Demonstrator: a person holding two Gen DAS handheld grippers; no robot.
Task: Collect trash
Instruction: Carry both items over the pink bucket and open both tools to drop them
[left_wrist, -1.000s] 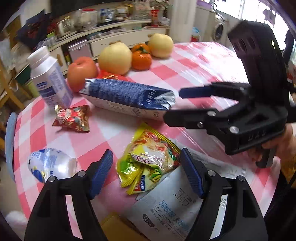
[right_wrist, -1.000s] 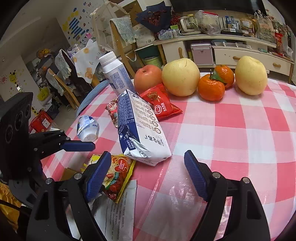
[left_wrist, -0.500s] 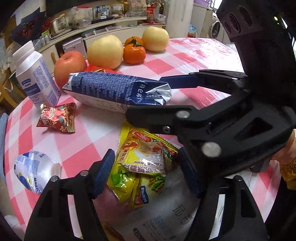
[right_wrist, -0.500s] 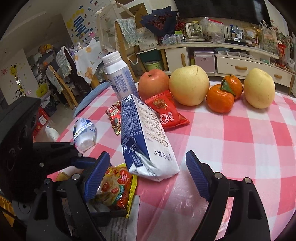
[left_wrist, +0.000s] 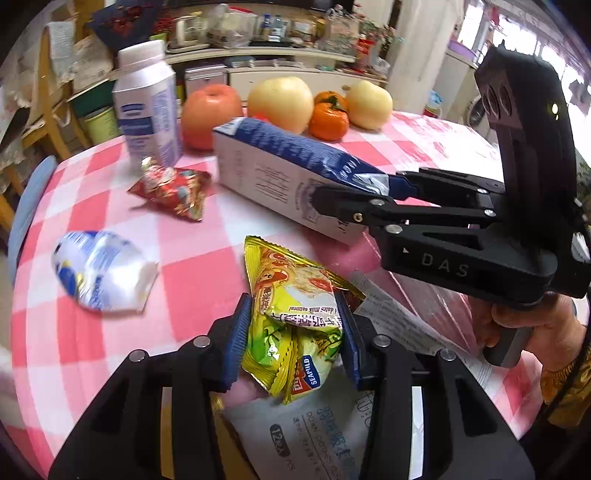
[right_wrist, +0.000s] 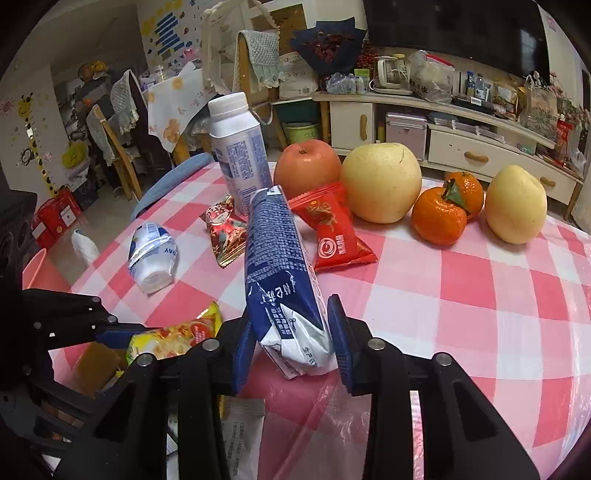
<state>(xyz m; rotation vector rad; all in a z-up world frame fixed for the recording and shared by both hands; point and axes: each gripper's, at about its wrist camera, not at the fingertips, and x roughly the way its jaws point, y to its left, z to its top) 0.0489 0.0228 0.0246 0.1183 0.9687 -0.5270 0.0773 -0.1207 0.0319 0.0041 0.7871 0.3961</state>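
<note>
Early yet. Left gripper (left_wrist: 293, 341) pinching yellow wrapper (left_wrist: 295, 317) at six o'clock; right gripper (right_wrist: 290, 341) clamped on carton (right_wrist: 282, 273). Left uncollected: red packet (right_wrist: 332, 236) at twelve, crushed bottle (right_wrist: 151, 254) at ten.

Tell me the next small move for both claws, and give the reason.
Probably lift both straight up off the checked tablecloth. The left claw is shut on the yellow snack wrapper, and the right claw pinches the crumpled end of the blue milk carton, whose far end lies among the fruit and wrappers.
</note>
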